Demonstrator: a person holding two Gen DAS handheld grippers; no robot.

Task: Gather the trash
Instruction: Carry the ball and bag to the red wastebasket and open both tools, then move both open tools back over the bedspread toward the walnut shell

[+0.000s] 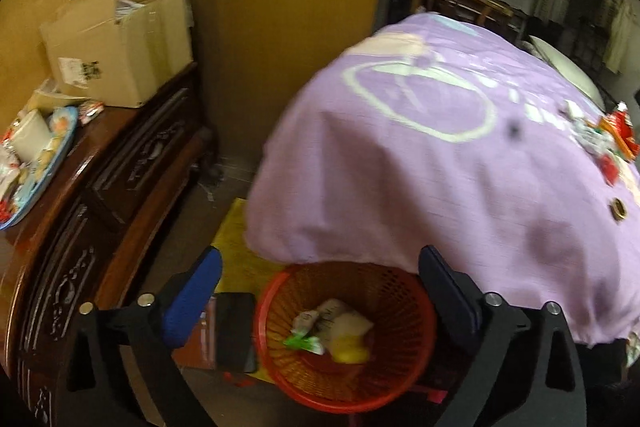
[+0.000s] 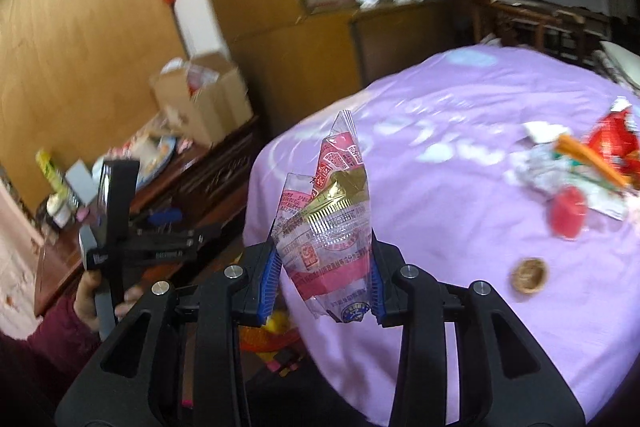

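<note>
Red mesh plastic basket below left gripper, fingers wide apart, empty; right gripper fingers clamped on clear pink-printed plastic wrapper; judged next: carry wrapper over basket, release.

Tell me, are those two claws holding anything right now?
The right gripper pinches a clear pink wrapper by its lower end. The left gripper holds nothing.

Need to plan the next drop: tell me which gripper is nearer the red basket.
Left. The left gripper hangs open directly over the red basket, fingers either side of its rim. The right gripper, shut on a clear wrapper, is off to the side by the purple bedspread.
</note>
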